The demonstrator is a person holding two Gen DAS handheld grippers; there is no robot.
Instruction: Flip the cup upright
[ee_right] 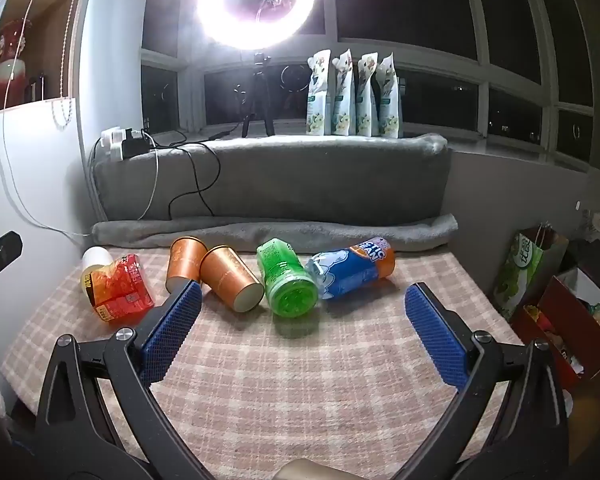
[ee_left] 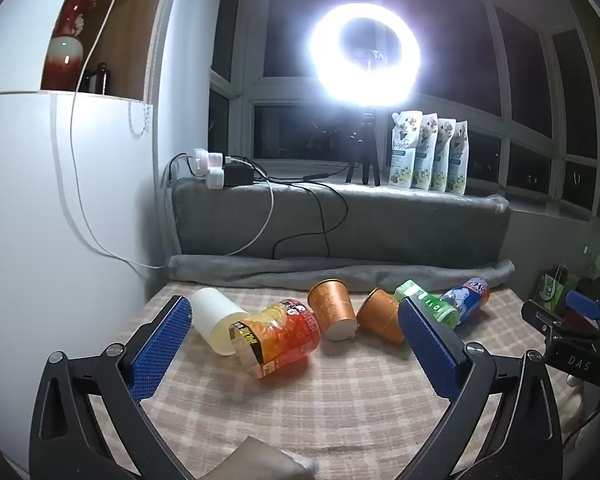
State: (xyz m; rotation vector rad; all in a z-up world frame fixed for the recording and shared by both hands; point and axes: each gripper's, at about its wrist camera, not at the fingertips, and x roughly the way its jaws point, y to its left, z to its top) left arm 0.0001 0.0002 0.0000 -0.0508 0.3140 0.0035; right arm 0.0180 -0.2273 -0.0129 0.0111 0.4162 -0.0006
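Several cups lie on their sides in a row on the checked cloth (ee_left: 300, 412). From left: a white cup (ee_left: 216, 320), a red-orange printed cup (ee_left: 280, 336), two orange cups (ee_left: 334, 312) (ee_left: 382, 314), a green cup (ee_left: 432, 304) and a blue cup (ee_left: 466, 296). In the right wrist view they show as white (ee_right: 96, 259), red (ee_right: 118, 288), orange (ee_right: 185, 262) (ee_right: 232, 280), green (ee_right: 290, 280) and blue (ee_right: 352, 270). My left gripper (ee_left: 296, 312) is open and empty, short of the red cup. My right gripper (ee_right: 304, 294) is open and empty, short of the green cup.
A grey blanket-covered ledge (ee_left: 340, 216) rises behind the cups, with a power strip (ee_left: 220, 172), cables, a ring light (ee_left: 364, 52) on a tripod and several pouches (ee_left: 428, 156). A white cabinet (ee_left: 60, 200) stands left. Bags (ee_right: 540, 272) sit off the right edge.
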